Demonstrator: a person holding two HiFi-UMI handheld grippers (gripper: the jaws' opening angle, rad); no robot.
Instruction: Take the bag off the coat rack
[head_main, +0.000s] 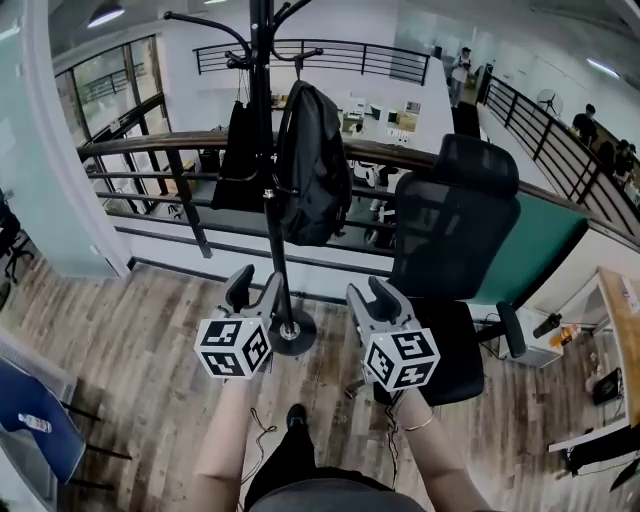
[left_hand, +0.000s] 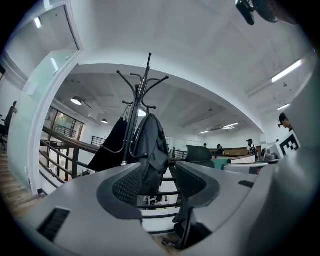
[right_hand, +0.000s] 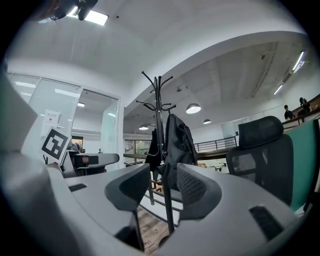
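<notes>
Head view, looking steeply down: a person's two bare forearms reach forward over a wood-plank floor (head_main: 140, 350), each hand carrying a gripper topped by a marker cube. The left gripper (head_main: 256, 284) sits just near the round base of the coat rack (head_main: 277, 258); its jaws stand apart and empty, and in the left gripper view only the distant rack and bag show through the gap. The right gripper (head_main: 368, 294) is held level with it, just right of the base, and its jaws are likewise released, gripping nothing.

Beyond the grippers, the rack's slim black pole rises upright from the floor. The bag (head_main: 312, 165), a black backpack, hangs by its top loop from a hook high on the rack, on the right side of the pole and resting against it. It is well apart from both grippers. A second dark piece (head_main: 240, 155), flat and tote-like, hangs by thin straps on the left side of the pole.

To the right, a black mesh office chair (head_main: 455, 215) stands close to the rack, its back beside the bag.

Behind them a dark metal railing (head_main: 140, 147) with a wooden top rail runs across the scene, edging a balcony. Farther off and lower, desks fill a bright white office, and several people stand along the far right walkway.
</notes>
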